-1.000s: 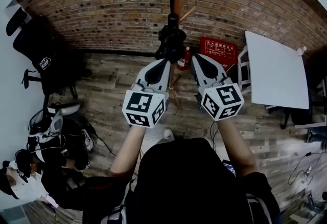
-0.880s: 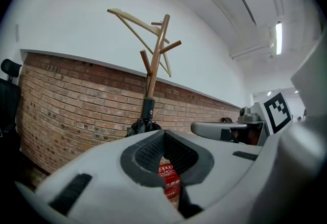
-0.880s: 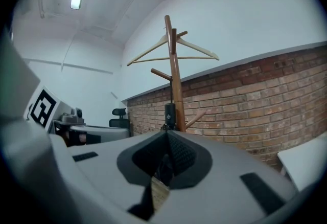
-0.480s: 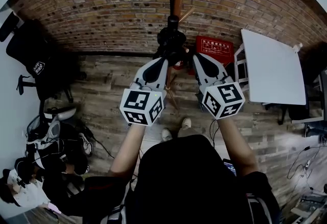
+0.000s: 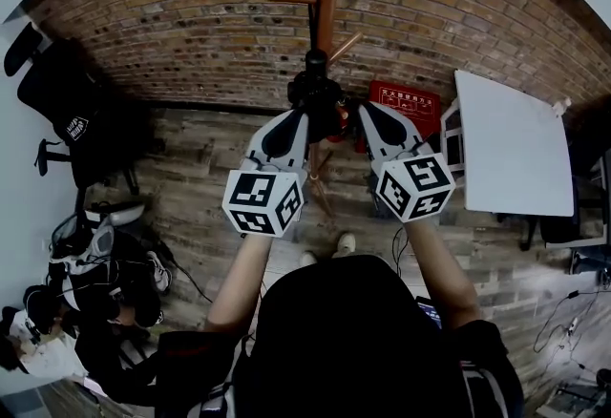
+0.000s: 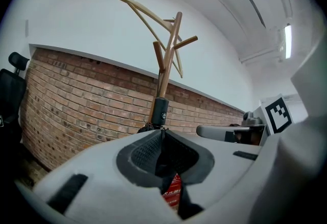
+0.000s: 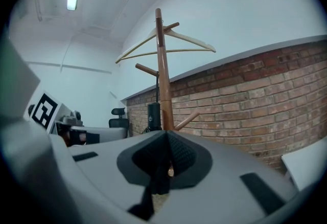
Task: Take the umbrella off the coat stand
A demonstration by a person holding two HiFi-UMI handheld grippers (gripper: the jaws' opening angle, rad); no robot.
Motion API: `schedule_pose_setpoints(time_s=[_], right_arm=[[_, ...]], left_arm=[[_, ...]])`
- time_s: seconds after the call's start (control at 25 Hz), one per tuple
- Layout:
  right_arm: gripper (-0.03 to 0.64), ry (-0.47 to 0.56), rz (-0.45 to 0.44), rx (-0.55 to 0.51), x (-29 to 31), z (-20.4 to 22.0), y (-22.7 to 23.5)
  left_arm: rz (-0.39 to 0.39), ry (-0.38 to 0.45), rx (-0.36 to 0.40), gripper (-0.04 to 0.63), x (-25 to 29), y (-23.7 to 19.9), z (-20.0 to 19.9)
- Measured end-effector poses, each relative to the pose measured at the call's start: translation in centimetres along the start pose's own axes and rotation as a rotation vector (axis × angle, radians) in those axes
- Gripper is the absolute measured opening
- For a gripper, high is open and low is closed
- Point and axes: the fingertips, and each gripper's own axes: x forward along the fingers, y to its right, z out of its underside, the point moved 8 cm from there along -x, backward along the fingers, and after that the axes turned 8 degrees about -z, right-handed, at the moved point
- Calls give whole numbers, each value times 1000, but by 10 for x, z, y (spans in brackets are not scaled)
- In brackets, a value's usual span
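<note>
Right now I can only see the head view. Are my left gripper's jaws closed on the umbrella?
Observer: Yes. The left gripper view shows the left gripper shut, dark umbrella cloth pinched between its pads.
Operator: And my right one?
Observer: The right gripper view shows the right gripper shut too, dark cloth between its pads.
Operator: Is the handle tipped over?
Observer: No, the handle stands upright beside the coat stand.

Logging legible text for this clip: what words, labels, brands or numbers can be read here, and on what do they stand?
Red box: white characters, too small to read.
Black chair: white logo, too blurred to read.
Umbrella handle: small round mark, unreadable.
No text reads clearly anywhere.
</note>
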Motion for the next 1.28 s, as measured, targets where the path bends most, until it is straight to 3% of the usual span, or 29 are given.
schedule_pose_setpoints(time_s=[0.2, 0.32, 0.64, 0.92, 1.28], right_arm=[[29, 2, -30, 19, 12, -2, 16], [31, -3, -50, 20, 18, -2, 24], [29, -17, -90, 35, 32, 0, 40], [30, -28, -119, 32, 45, 3, 47], [29, -37, -136, 38, 55, 7, 58]], left_arm=[[-46, 19, 23, 25, 13, -4, -1], [-52, 20, 10, 189, 23, -5, 0], [-68, -7, -5, 370, 44, -6, 9], [-66, -73, -31, 420, 65, -6, 18], [-47, -98, -22, 423, 83, -6, 22]])
